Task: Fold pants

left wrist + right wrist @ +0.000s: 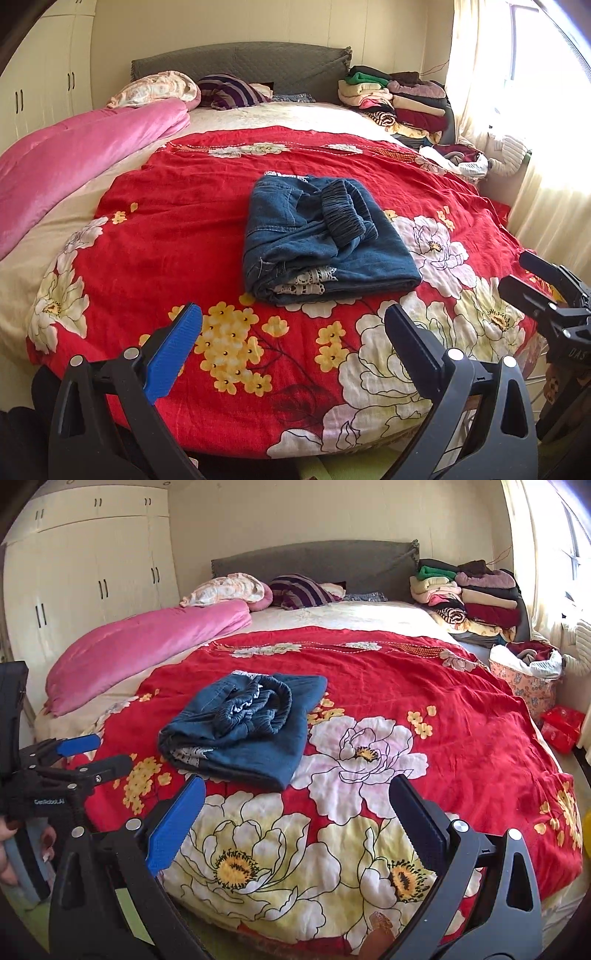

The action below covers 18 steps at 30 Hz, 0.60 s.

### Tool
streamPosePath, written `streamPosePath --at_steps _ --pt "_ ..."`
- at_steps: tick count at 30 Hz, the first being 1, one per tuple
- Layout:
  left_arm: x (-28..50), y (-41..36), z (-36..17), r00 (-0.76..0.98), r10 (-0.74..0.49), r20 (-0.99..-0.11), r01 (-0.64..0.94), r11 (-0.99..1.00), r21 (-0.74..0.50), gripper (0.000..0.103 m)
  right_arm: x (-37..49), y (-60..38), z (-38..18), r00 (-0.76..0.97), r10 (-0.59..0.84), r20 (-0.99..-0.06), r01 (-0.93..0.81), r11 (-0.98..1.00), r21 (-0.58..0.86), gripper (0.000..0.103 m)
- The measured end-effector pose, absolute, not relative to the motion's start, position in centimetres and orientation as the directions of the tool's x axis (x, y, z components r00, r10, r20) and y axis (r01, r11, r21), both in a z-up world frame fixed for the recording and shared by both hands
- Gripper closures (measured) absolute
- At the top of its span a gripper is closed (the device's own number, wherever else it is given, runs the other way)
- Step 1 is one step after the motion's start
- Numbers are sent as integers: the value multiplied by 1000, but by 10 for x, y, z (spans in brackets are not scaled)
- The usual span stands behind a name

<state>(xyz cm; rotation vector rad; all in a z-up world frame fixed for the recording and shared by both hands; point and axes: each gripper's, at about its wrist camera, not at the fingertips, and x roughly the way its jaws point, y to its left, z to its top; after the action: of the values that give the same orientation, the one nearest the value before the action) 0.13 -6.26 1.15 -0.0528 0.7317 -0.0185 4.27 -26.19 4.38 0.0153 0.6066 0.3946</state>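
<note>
**Folded jeans lie ahead of two empty grippers**

A folded bundle of dark blue denim pants (325, 236) rests on a red floral bedspread (177, 229), straight ahead of the left gripper (291, 332) and ahead-left of the right gripper (295, 812). Both pairs of jaws are spread wide and hold nothing, well apart from the cloth. The left gripper seems nearer. The bundle's long axis runs away from the viewer; its elastic waistband lies on top, its thick folded edge faces the jaws
</note>
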Motion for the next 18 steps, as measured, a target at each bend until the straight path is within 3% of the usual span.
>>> streamPosePath --at_steps 18 --pt "4 -60 1 718 -24 -696 -18 998 -54 4 44 -252 35 719 376 -584 -378 917 125 9"
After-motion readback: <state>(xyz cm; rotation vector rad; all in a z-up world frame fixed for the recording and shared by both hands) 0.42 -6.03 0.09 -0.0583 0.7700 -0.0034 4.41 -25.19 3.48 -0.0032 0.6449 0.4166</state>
